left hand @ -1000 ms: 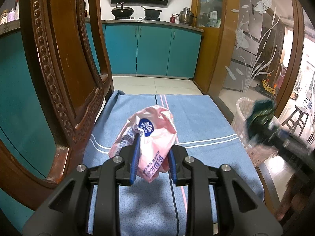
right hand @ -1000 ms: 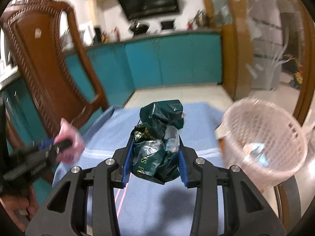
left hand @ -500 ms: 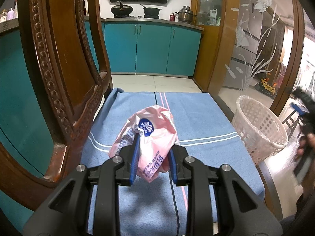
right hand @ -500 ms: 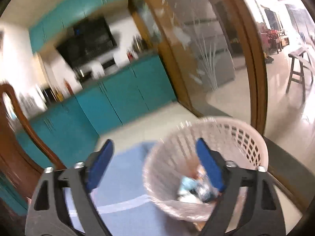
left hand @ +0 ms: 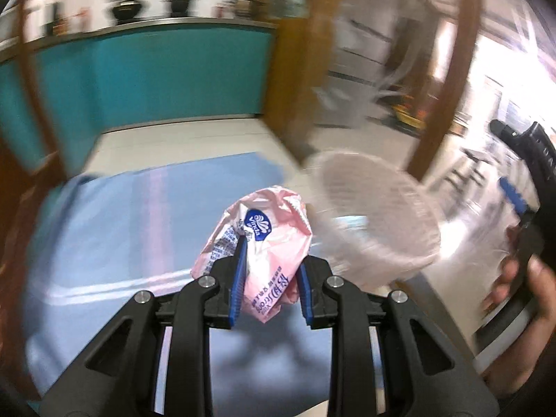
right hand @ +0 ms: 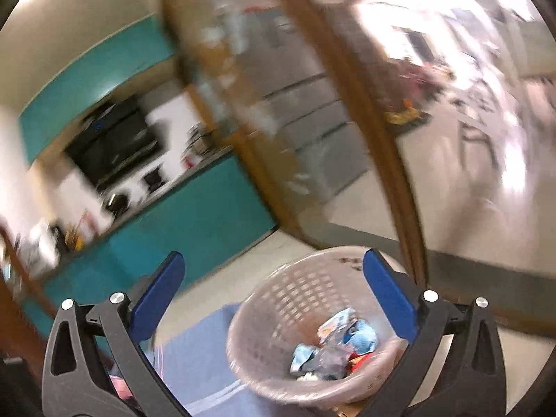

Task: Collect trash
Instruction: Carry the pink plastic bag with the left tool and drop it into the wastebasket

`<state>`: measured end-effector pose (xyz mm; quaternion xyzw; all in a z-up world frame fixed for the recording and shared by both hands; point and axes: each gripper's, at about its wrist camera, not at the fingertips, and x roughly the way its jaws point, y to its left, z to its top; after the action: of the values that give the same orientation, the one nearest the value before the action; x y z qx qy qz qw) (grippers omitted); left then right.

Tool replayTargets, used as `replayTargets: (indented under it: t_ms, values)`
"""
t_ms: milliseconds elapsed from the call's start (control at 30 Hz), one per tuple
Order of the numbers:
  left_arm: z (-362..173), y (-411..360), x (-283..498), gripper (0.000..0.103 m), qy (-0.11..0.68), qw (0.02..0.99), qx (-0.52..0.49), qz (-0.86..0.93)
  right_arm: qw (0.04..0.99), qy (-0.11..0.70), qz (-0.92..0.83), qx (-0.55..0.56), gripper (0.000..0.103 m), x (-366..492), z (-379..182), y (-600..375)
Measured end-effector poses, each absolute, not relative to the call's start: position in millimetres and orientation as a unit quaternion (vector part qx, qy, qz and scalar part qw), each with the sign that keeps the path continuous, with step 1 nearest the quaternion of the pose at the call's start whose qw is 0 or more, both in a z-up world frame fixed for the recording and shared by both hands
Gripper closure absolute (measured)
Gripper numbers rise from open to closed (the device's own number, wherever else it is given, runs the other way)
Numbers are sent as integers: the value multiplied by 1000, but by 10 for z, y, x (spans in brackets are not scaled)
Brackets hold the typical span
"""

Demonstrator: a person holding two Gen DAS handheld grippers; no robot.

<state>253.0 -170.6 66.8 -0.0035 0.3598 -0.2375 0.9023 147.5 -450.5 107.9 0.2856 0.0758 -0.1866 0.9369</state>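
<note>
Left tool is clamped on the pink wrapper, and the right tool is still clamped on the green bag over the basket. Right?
Not quite. The right tool is open and holds nothing, as the right wrist view shows; its blue pads stand wide apart over the white basket. The left tool is clamped on the pink wrapper, as you said.

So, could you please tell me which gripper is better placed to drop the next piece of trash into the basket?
Left. The left gripper is shut on the pink tissue wrapper, with the white basket just beyond it to the right. The right gripper is open and empty over the basket.
</note>
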Motion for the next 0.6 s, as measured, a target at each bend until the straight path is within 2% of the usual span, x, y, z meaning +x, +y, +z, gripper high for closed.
replayTargets:
  t_ms: [167, 200, 267, 300, 333, 500, 600]
  values:
    - [731, -2810, 2797, 75, 342, 890, 43, -300, 905, 31, -235, 352, 3, 1269, 1007, -4855]
    - [699, -2970, 2885, 70, 349, 885, 45, -305, 907, 35, -233, 349, 3, 1295, 1010, -4856]
    - [617, -3104, 3012, 43, 366, 878, 42, -305, 912, 49, -223, 341, 3, 1339, 1000, -4849]
    - [590, -3096, 3050, 12, 369, 883, 41, -289, 914, 54, -218, 339, 3, 1356, 997, -4830]
    - [590, -3044, 3050, 5, 363, 887, 37, -281, 915, 60, -211, 339, 3, 1378, 991, -4820]
    - [619, -2274, 2803, 3, 332, 912, 46, -237, 926, 99, -163, 325, 2, 1511, 1026, -4577]
    - [630, -1593, 2568, 3, 328, 926, 51, -182, 936, 167, -112, 289, 2, 1754, 970, -4245]
